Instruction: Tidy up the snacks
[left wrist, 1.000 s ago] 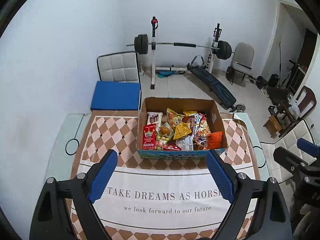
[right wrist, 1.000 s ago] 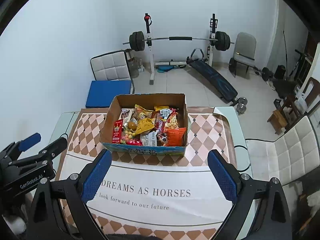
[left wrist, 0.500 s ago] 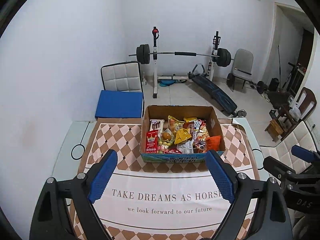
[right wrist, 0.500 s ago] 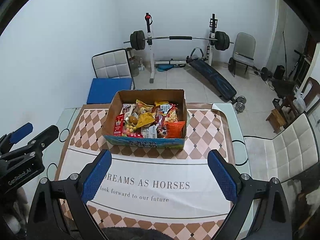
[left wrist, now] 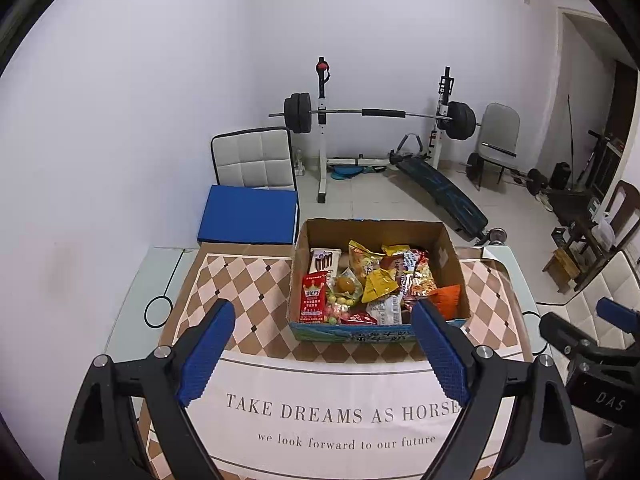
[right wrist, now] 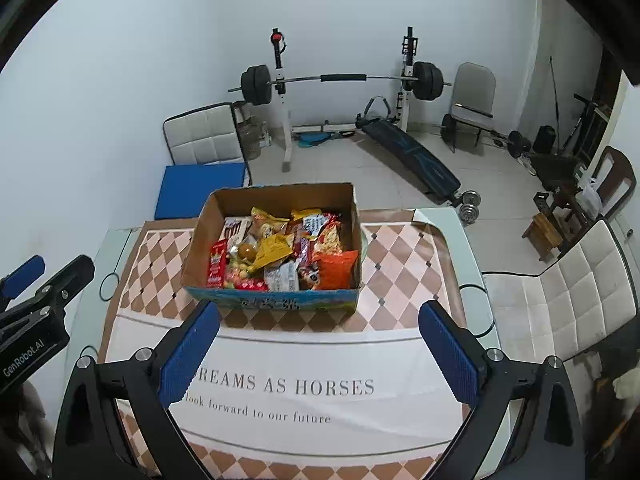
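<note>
An open cardboard box [left wrist: 376, 228] stands on the table's far half, full of snack packets: a red one [left wrist: 312, 298] at its left, a yellow one [left wrist: 380, 284] in the middle, an orange one [left wrist: 446, 298] at its right. My left gripper [left wrist: 322, 306] hovers open in front of the box with nothing between its blue pads. In the right wrist view the box [right wrist: 280, 196] is likewise ahead. My right gripper [right wrist: 319, 308] hangs before it, its jaws opening and empty. Each gripper shows at the edge of the other's view: right [left wrist: 588, 320], left [right wrist: 50, 272].
A checked tablecloth [left wrist: 248, 280] with printed words covers the glass table [right wrist: 472, 264]. A padded chair [right wrist: 568, 292] stands at the table's right, another with a blue cushion [left wrist: 248, 216] behind it. A barbell rack [left wrist: 376, 114] and bench stand by the far wall.
Both cameras drew back slightly from the box half a second ago and have come a little closer again. The right gripper's pads stand a touch wider apart. The box and snacks have not moved.
</note>
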`<action>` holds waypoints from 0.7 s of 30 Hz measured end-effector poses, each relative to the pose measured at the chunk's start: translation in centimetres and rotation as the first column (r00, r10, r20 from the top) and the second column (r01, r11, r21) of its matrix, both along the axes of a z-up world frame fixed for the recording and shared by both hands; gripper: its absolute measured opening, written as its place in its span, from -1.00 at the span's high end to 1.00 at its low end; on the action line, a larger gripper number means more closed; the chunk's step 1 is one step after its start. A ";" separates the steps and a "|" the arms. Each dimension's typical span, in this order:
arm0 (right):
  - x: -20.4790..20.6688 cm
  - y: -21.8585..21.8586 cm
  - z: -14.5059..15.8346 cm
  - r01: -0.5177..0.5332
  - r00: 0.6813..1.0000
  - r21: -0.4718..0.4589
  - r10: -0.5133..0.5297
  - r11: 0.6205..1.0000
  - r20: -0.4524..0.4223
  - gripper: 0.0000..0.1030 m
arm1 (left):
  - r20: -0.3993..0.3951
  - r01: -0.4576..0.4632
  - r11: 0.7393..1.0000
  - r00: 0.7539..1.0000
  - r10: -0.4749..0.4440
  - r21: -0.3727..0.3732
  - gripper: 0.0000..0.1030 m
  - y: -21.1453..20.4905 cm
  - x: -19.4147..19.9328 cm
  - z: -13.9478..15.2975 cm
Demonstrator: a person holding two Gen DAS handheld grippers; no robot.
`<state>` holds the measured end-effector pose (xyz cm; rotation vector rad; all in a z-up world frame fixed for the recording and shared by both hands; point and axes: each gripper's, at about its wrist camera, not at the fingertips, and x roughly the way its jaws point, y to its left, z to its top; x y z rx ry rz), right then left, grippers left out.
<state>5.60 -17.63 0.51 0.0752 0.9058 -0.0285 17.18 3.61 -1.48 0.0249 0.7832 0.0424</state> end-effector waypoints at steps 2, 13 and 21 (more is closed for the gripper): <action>0.6 -0.1 -0.2 0.008 1.000 0.004 -0.008 1.000 0.001 -0.97 | -0.009 -0.001 1.000 1.000 0.001 0.002 -0.75 -0.1 0.6 -0.4; 2.5 -0.8 -0.7 0.035 0.999 -0.027 -0.034 0.999 0.017 -0.98 | -0.029 0.001 1.000 1.000 -0.001 0.006 -0.75 -0.6 2.0 -1.8; 2.8 -0.9 -0.6 0.034 0.999 -0.046 -0.033 0.998 0.025 -0.98 | -0.034 0.012 1.000 0.999 -0.012 0.001 -0.75 -0.9 2.4 -2.0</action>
